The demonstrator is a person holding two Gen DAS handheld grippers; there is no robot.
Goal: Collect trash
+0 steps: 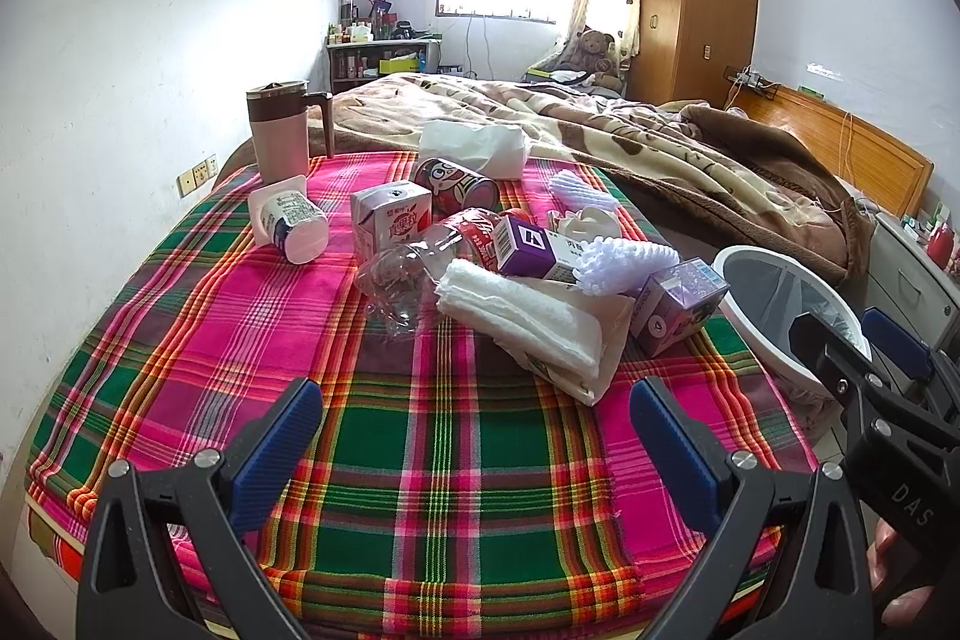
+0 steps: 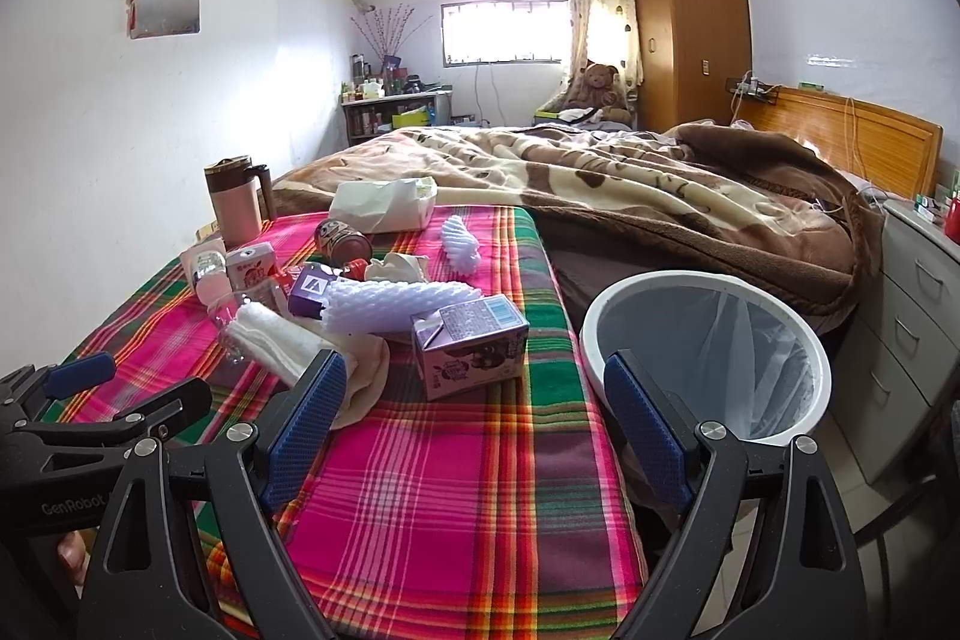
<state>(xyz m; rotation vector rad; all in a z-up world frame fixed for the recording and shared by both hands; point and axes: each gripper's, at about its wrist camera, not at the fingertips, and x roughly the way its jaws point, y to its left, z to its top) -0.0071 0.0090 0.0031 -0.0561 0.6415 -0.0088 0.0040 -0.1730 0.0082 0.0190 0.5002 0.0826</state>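
Both of your hand-held grippers hang over the near end of the bed (image 1: 198, 340), and neither holds anything. The left hand-held gripper (image 1: 474, 430) is spread wide above bare plaid cloth, short of the pile. The right hand-held gripper (image 2: 474, 406) is also spread wide, with its left finger just in front of the folded towel (image 2: 270, 340) and its right finger in front of the bin's rim.

The trash lies in a loose heap mid-bed: a purple carton (image 2: 468, 346) nearest the bin side, a foam net (image 2: 396, 307) behind it, a crushed bottle (image 1: 408, 274), a pink carton (image 1: 390, 220), a yogurt cup (image 1: 294, 223) tipped on its side, a can (image 1: 456, 184) and a tissue pack (image 1: 474, 148) further back. The mug (image 1: 279, 130) stands upright at the far left, apart from the litter, and probably is not trash.

The bin (image 2: 600, 328) sits on the floor right against the bed's edge, lined with a clear bag; it looks empty, so collection seems barely begun. That spot looks chosen for a short carry from heap to bin.

The purple carton looks like your easiest first pick with the right side: it stands clear, rigid, and closest to the bin. Take care with the foam net leaning near it.
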